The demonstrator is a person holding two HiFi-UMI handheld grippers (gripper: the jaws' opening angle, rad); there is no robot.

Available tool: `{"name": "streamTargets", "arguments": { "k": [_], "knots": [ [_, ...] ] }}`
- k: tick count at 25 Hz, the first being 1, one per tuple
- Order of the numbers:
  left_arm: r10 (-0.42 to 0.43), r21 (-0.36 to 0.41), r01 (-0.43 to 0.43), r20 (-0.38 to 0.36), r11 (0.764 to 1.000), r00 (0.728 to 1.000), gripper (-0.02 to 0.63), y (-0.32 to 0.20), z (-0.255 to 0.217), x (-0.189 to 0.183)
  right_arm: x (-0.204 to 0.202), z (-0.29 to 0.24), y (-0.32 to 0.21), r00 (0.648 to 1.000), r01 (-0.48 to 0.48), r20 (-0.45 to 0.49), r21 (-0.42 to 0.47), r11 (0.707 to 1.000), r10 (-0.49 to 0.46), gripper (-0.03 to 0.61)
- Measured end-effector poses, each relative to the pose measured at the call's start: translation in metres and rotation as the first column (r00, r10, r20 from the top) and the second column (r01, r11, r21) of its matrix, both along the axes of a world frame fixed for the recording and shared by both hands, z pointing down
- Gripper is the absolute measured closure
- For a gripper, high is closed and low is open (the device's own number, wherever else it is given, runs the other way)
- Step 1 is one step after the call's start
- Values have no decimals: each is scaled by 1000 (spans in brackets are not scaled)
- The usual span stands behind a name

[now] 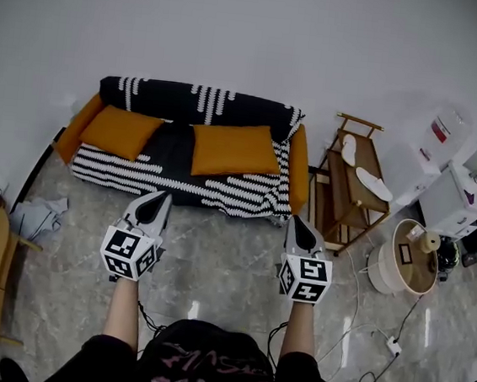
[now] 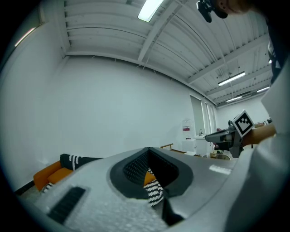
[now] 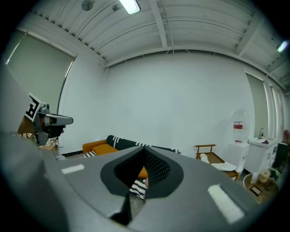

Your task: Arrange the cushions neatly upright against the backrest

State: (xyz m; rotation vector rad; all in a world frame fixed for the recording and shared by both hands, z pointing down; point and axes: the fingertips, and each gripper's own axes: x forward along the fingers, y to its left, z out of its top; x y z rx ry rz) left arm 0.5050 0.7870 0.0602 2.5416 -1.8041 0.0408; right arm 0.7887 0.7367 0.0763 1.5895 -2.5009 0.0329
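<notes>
Approach step: left gripper (image 1: 157,197) and right gripper (image 1: 297,223) both closed, empty, short of sofa (image 1: 180,186). Next, likely: open jaws, reach cushions (image 1: 234,150), prop against backrest (image 1: 172,98).

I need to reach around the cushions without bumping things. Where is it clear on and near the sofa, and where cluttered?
Free: the seat strip between the left cushion and right cushion, the striped front edge of the sofa, and the floor before it. Crowded: right of the sofa, the wooden rack with slippers, round table and cables; left, crumpled cloth.
</notes>
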Motion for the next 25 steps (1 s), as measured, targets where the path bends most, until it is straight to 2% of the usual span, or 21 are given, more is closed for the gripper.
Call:
{"name": "streamTargets", "arguments": {
  "k": [6, 12, 18, 25],
  "knots": [
    [7, -6, -7, -12, 1000, 1000, 615, -8, 9, -13, -8, 9, -5, 1000, -12, 5, -10, 1000, 12, 566],
    [16, -30, -16, -11, 999, 1000, 615, -38, 18, -11, -7, 15, -36, 1000, -21, 18, -17, 1000, 21, 566],
    [12, -51, -11, 8, 999, 1000, 615, -91, 29, -6, -6, 28, -94, 1000, -7, 19, -30, 1000, 8, 566],
    [-4, -92, 6, 28, 996, 1000, 615, -181, 45, 1, 5, 46, -189, 999, 10, 42, -64, 998, -7, 566]
  ]
}}
